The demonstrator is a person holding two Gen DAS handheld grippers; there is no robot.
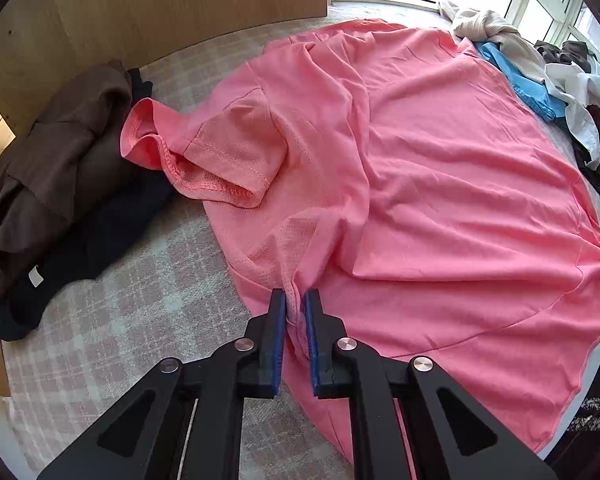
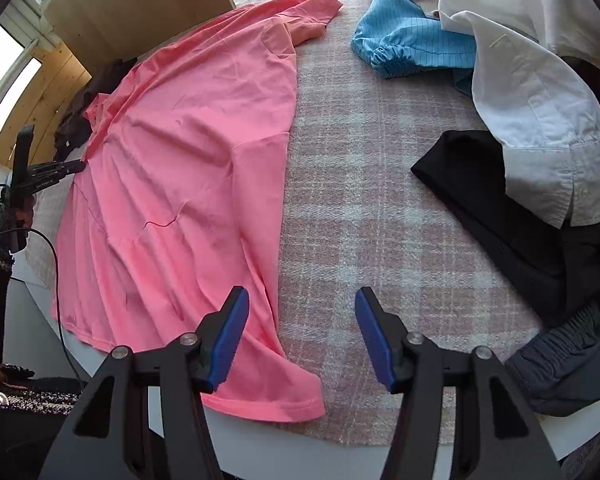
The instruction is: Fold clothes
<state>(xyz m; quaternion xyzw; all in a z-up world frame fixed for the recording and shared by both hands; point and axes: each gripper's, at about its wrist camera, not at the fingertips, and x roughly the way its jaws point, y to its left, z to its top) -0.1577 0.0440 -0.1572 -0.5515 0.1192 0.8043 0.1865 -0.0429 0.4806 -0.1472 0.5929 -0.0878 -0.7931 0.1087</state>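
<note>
Pink shirt (image 1: 440, 184) lay spread lengthwise across the bed's near edge; left gripper (image 1: 296, 308) pinched its side fold, right gripper (image 2: 302, 320) spread beside the hem corner.

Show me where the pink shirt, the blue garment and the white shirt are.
pink shirt (image 2: 188, 152): right wrist view, on its flat body.
blue garment (image 2: 408, 40): right wrist view, on its striped middle.
white shirt (image 2: 532, 100): right wrist view, on its sleeve.
</note>
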